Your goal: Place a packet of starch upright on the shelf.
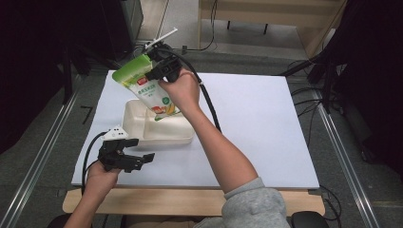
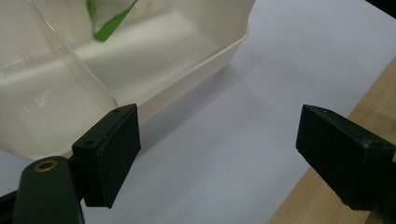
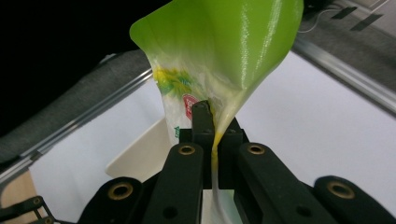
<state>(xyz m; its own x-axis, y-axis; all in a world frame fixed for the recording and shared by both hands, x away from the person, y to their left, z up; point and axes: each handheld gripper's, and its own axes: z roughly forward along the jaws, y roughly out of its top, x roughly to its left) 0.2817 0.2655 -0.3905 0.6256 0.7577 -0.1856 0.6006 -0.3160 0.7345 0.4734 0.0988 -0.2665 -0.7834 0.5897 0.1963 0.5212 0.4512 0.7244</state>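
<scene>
A green and white snack bag point(image 1: 142, 83) hangs tilted over a cream plastic tray point(image 1: 138, 130) on the white board, its lower end just over the tray's far right part. My right gripper point(image 1: 159, 66) is shut on the bag's upper edge; the right gripper view has the bag point(image 3: 219, 51) pinched between the jaws of the right gripper point(image 3: 212, 135). My left gripper point(image 1: 142, 156) rests on the board just in front of the tray's near left corner, open and holding nothing. In the left gripper view the left gripper point(image 2: 215, 149) frames bare board beside the tray point(image 2: 196, 70).
The white board point(image 1: 256, 128) lies on a wooden table whose front edge point(image 1: 190, 202) runs along the bottom. A black cable point(image 1: 211, 107) trails from the right gripper across the board. Metal rails flank the table on both sides.
</scene>
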